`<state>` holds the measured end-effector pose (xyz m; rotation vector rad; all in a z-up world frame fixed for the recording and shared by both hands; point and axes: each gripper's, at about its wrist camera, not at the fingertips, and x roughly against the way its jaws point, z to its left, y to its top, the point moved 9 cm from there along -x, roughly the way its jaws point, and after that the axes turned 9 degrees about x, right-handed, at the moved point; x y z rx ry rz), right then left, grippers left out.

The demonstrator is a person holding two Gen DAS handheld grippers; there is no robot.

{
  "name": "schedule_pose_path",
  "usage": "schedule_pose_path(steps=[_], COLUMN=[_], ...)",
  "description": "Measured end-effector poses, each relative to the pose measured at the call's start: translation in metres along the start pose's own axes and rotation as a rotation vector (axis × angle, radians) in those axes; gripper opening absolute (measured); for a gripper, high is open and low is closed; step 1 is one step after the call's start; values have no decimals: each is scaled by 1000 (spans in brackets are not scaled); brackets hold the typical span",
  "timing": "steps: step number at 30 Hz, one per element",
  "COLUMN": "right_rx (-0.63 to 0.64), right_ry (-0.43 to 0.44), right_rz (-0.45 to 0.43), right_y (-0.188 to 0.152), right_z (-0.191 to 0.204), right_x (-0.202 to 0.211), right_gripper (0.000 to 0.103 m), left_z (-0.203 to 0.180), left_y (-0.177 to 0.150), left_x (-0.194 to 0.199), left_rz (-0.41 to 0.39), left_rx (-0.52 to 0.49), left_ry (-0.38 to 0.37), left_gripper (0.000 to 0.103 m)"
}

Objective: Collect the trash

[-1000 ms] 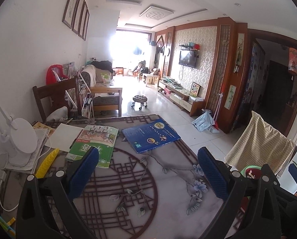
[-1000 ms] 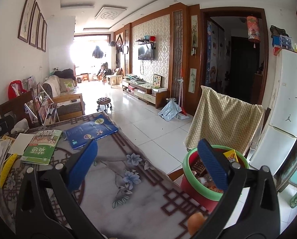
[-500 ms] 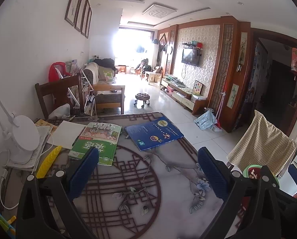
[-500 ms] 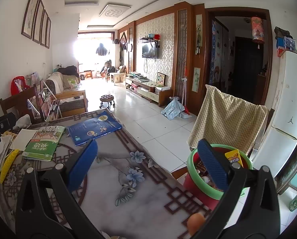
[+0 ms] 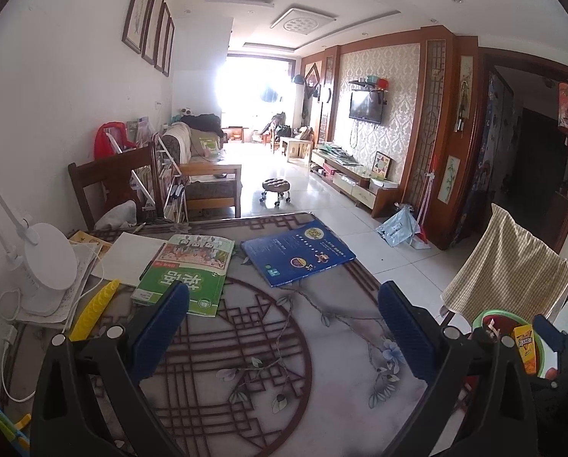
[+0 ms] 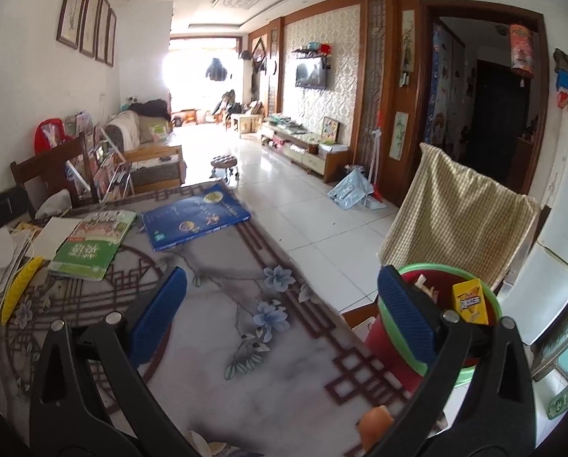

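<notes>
A red trash bin with a green rim [image 6: 489,297] stands off the table's right edge; it holds a yellow snack box [image 6: 470,302] and other scraps. It also shows at the right of the left wrist view [image 5: 512,314]. My right gripper [image 6: 282,312] is open and empty above the table, its right finger in front of the bin. My left gripper [image 5: 284,329] is open and empty over the patterned tablecloth [image 5: 245,361]. An orange scrap [image 6: 375,421] lies at the table's near right edge.
A green book [image 5: 186,274], a blue book [image 5: 297,251], white paper [image 5: 133,257], a yellow strip [image 5: 93,310] and a white lamp base [image 5: 49,266] lie on the far and left part of the table. A chair with a checked cloth [image 6: 459,209] stands behind the bin.
Both grippers have pulled back and lifted slightly, so the table and bin sit lower and farther in view. Both stay open and empty.
</notes>
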<state>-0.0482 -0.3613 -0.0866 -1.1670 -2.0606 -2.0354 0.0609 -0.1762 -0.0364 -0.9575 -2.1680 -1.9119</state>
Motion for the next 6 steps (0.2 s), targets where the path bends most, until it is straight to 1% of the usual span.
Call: schedule_pose_path(steps=[2, 3, 4, 6], right_rx=[27, 57, 87, 140], right_ry=[55, 83, 101, 142], right_rz=[57, 100, 135, 207], right_y=[-16, -30, -42, -67], right_z=[9, 16, 21, 31], right_x=[-24, -43, -60, -94], right_gripper=[99, 99, 99, 99], left_z=[6, 10, 15, 31], left_y=[-5, -10, -14, -27], left_x=[-6, -9, -12, -17], left_rz=[26, 44, 59, 92], left_rx=[18, 28, 39, 65], left_ry=[25, 38, 59, 127], left_gripper=[95, 95, 95, 95])
